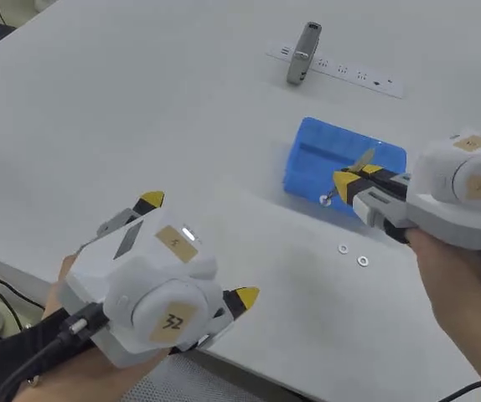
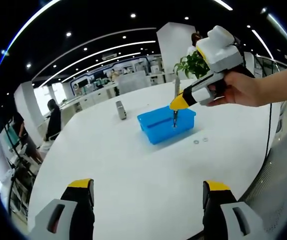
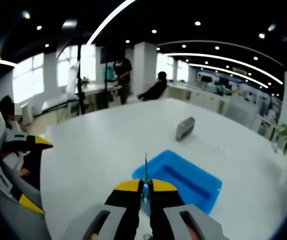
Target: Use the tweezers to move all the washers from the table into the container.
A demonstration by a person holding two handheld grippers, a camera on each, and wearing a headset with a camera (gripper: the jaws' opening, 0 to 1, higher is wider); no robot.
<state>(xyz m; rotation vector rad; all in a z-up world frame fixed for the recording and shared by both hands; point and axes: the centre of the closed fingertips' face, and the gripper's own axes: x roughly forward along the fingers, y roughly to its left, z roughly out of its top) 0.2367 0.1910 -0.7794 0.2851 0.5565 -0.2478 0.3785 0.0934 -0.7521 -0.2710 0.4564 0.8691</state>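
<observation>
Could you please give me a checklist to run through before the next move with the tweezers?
1. Right tongs shut on tweezers: ok.
2. Something gripped at the tweezer tip: cannot tell.
3. Tip over the blue container: cannot tell, it sits at the near wall in the head view.
4. Table cleared: not ok, two washers lie on it.
5. Left tongs open, apart from the container: ok.
</observation>
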